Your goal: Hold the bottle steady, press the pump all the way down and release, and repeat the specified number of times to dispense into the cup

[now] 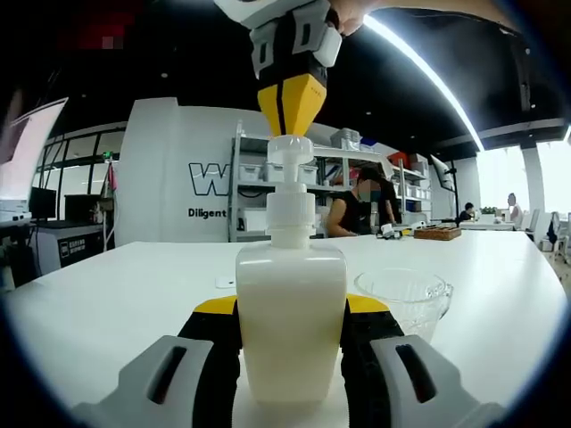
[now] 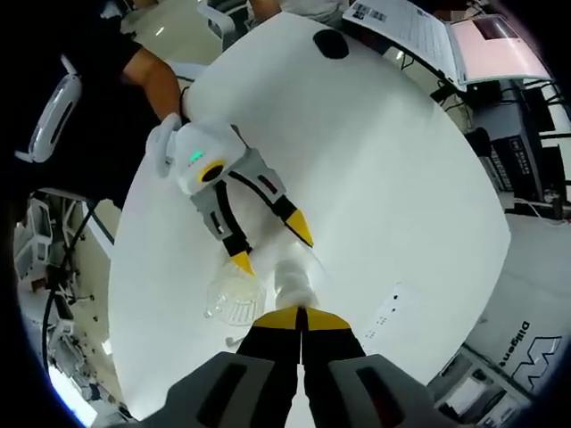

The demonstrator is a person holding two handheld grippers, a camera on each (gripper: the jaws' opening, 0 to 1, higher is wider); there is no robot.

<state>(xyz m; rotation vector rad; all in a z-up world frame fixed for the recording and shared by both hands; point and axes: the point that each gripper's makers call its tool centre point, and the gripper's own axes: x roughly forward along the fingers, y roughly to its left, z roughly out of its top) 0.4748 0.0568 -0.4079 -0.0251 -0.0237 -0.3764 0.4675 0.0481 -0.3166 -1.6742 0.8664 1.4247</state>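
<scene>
My left gripper (image 1: pixel 290 352) clamps the pump bottle (image 1: pixel 291 312) low on its flat sides, upright on the white table (image 1: pixel 107 285). The translucent plastic looks smooth and a bit squeezable, and well filled with white liquid, so I judge this low grip steadies it best. My right gripper (image 1: pixel 292 120), jaws together, rests its tips on the pump head (image 1: pixel 290 149). The glass cup (image 1: pixel 406 299), fragile, sits just beside the bottle under the spout.

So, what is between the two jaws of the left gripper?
The white pump bottle stands between them, clamped by the left gripper, as the left gripper view shows. The right gripper meets its pump head from above.
</scene>
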